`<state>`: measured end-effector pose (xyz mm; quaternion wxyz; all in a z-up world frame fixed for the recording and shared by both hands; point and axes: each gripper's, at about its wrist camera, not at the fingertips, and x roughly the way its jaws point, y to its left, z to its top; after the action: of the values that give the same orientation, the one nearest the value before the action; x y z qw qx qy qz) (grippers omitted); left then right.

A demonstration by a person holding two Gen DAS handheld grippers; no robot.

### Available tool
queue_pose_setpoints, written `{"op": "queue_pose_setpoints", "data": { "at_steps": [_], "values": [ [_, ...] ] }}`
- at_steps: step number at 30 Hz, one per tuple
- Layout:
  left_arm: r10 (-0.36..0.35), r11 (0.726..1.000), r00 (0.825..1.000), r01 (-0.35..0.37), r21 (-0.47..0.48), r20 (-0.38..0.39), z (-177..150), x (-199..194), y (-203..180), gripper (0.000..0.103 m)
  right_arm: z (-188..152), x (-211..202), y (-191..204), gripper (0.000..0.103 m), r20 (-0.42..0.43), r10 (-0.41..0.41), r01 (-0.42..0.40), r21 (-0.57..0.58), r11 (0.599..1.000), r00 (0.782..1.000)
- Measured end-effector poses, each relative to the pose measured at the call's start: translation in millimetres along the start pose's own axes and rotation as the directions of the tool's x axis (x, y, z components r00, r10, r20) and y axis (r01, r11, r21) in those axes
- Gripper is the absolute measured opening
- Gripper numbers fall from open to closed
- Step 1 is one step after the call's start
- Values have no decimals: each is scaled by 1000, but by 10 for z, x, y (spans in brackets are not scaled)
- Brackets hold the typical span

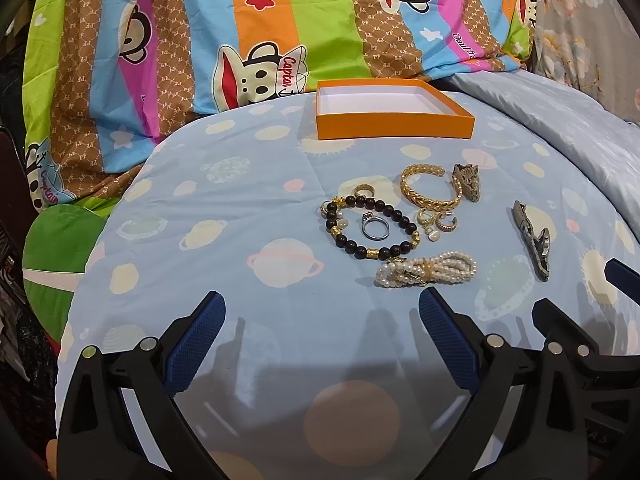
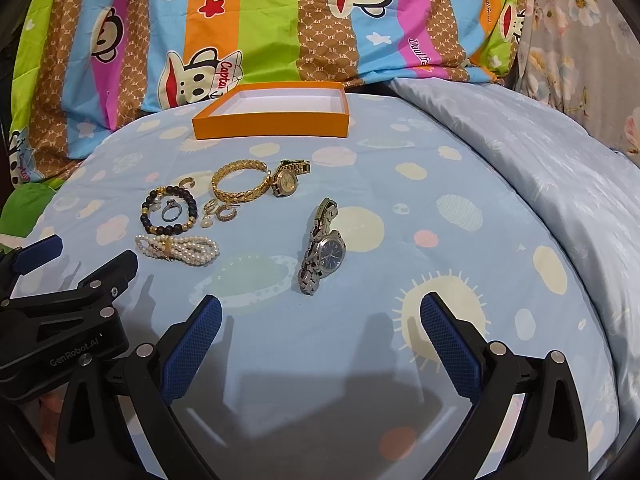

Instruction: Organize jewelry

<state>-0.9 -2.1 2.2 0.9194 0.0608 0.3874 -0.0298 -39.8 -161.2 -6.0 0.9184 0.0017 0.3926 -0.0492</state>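
Both claws are spread wide with nothing in them: your left claw [image 1: 322,322] sits at the bottom of its frame just short of the pearl bracelet [image 1: 426,271], and your right claw [image 2: 320,322] is lined up below the silver watch [image 2: 323,248].

All the jewelry is loose on the bed [image 2: 400,208], mid-frame. The orange box [image 2: 276,114] sits open further back, upper centre, with nothing visible inside.

Handling guesses:
- The silver watch is probably the heaviest piece, and its link band will flop. I'd pinch across the case, not the band, or it'll swing.
- The gold watch [image 2: 286,179] lies touching the gold bangle [image 2: 240,184], so lifting one may drag the other.
- The bangle looks stiff, so grab one side of the hoop.
- The black bead bracelet [image 1: 370,226] is likely elastic and rolly, and there's a silver ring [image 1: 376,228] lying inside its loop. Take the ring first.
- The pearl strands are soft and slippery. Go for the gold clasp in the middle of the bundle.
- The small earrings [image 1: 438,222] are tiny, and the soft bedding will sink under the pads, so come down gently.
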Motion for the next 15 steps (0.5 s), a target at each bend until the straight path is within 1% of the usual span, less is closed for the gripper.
{"op": "queue_pose_setpoints", "data": {
  "at_steps": [15],
  "values": [
    [-4, 1000, 1000, 4, 4, -6, -5, 20, -43, 95, -18, 15, 8, 98, -2, 2, -2, 5, 1000, 1000]
  ]
}}
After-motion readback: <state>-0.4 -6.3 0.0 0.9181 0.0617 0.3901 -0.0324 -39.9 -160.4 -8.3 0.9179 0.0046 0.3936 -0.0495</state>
